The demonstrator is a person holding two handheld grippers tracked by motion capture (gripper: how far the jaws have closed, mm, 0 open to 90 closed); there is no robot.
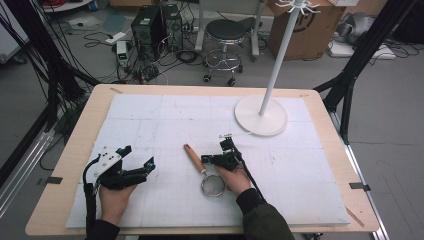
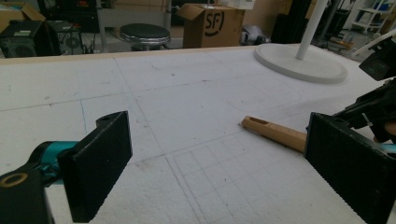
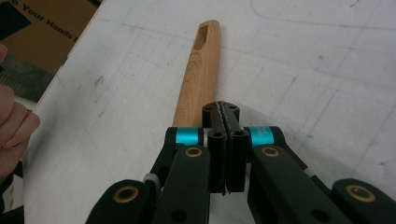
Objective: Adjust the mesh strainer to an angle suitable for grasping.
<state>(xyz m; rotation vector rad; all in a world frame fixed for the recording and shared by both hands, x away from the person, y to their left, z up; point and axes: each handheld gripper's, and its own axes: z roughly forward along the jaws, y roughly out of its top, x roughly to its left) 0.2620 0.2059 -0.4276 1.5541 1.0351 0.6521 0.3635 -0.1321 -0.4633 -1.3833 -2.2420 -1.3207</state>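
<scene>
A strainer with a light wooden handle and a round wire mesh lies on the white foam board, handle pointing to the far left. My right gripper sits at the near end of that handle, shut. In the right gripper view its jaws press together with nothing seen between them, and the handle runs away just left of them. My left gripper is held open to the left of the strainer; in its own view the handle lies beyond the right jaw.
A white coat stand rises from its round base at the far right of the board. The foam board covers most of a wooden table. A stool, computer cases and cardboard boxes stand on the floor behind.
</scene>
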